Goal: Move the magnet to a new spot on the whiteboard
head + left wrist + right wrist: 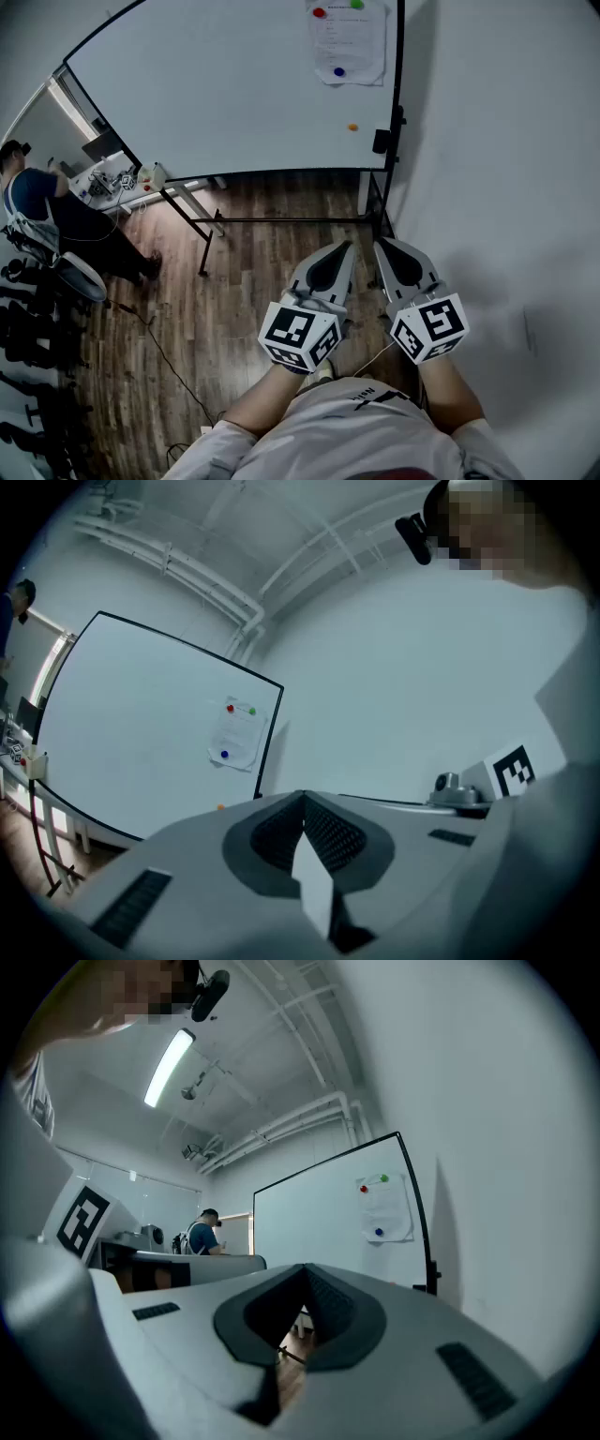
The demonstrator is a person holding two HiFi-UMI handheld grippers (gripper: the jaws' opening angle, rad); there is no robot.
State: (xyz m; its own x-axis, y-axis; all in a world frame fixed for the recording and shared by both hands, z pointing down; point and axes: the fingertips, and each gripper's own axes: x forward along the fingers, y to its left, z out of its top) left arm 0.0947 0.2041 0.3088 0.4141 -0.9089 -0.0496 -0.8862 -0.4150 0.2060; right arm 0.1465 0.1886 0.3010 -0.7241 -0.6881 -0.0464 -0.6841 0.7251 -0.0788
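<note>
The whiteboard (225, 84) stands ahead on a black frame. A paper sheet (347, 42) hangs at its upper right under a red magnet (320, 12), a green magnet (356, 4) and a blue magnet (338, 71). A small orange magnet (352, 127) sits alone below the sheet. My left gripper (349, 244) and right gripper (380, 242) are side by side near my body, well short of the board, both shut and empty. In the left gripper view the jaws (303, 794) meet below the sheet (236, 735). In the right gripper view the jaws (307, 1267) meet too.
A white wall (506, 169) runs close along the right. The board's stand legs (202, 234) spread over the wood floor. A person (37, 202) sits at a cluttered desk (122, 178) on the left, and a cable (159, 347) trails across the floor.
</note>
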